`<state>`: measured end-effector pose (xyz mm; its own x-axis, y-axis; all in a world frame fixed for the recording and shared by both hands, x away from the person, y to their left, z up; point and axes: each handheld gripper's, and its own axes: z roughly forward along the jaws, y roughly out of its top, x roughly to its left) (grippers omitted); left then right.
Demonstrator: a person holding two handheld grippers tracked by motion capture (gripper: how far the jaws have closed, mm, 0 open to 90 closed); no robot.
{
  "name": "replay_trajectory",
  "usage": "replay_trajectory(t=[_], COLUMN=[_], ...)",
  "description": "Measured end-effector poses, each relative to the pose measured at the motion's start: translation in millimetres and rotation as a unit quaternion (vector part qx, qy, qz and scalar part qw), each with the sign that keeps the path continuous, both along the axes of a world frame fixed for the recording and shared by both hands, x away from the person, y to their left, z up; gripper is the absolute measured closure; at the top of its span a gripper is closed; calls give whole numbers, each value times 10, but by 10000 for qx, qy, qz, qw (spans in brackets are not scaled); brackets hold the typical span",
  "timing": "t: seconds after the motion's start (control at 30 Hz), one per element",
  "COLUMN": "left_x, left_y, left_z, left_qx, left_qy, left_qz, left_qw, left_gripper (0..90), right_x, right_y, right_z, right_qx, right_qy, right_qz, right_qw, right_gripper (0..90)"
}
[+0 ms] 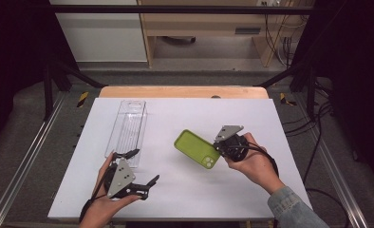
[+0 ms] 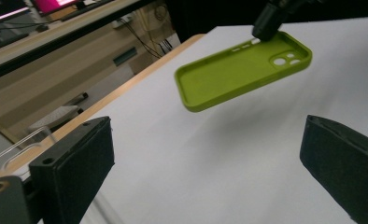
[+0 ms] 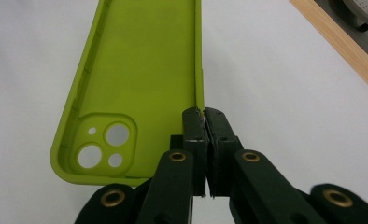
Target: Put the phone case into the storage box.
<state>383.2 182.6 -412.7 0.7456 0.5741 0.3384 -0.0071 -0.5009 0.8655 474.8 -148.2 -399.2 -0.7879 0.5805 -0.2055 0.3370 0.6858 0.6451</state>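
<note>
A lime-green phone case (image 1: 197, 148) hangs above the white table top (image 1: 185, 114), open side up, with its camera cut-outs at the near end. My right gripper (image 1: 221, 147) is shut on the case's side wall near the camera corner (image 3: 200, 109), and its jaws pinch the thin rim. In the left gripper view the green case (image 2: 240, 74) floats ahead, held by the other gripper (image 2: 267, 22). My left gripper (image 1: 146, 166) stands open near the front left of the table, with nothing between its jaws.
A clear plastic box (image 1: 127, 130) lies lengthwise on the left part of the table, just beyond my left hand. A wooden table edge (image 1: 182, 92) runs along the far side. Metal rails and cables flank the table.
</note>
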Motion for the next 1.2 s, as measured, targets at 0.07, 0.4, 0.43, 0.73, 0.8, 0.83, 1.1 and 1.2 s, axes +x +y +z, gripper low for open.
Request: replay_trajectory(t=[0.07, 0.4, 0.43, 0.73, 0.8, 0.83, 1.1, 1.2], left_x=[13, 66, 65, 57, 40, 36, 33, 30], left_y=[-94, -377, -394, -521, -539, -547, -596, -611], left_z=[2, 22, 30, 104, 125, 134, 131, 122], left_qx=[152, 839, 849, 1211, 1244, 1265, 1379, 1409], left_qy=[-35, -442, -461, -728, -914, -940, -969, -991], left_qz=[-86, -348, -373, -545, -531, -540, -655, -682], left_qw=[9998, 9949, 9946, 9885, 9866, 9860, 9835, 9827], left_gripper=[27, 36, 39, 48, 66, 72, 89, 94], right_x=[-11, -74, -70, -74, -79, -84, -104, -108], right_y=[17, 133, 141, 200, 223, 233, 296, 320], right_z=[30, 170, 172, 263, 260, 263, 295, 304], right_qx=[-31, -277, -239, -318, -301, -327, -304, -319], right_qy=[-22, -164, -169, -220, -224, -224, -235, -229], right_qz=[27, 161, 185, 225, 264, 271, 326, 366], right_qw=[10000, 9994, 9994, 9990, 9989, 9988, 9987, 9986], right_gripper=[883, 883, 883, 883, 883, 883, 883, 883])
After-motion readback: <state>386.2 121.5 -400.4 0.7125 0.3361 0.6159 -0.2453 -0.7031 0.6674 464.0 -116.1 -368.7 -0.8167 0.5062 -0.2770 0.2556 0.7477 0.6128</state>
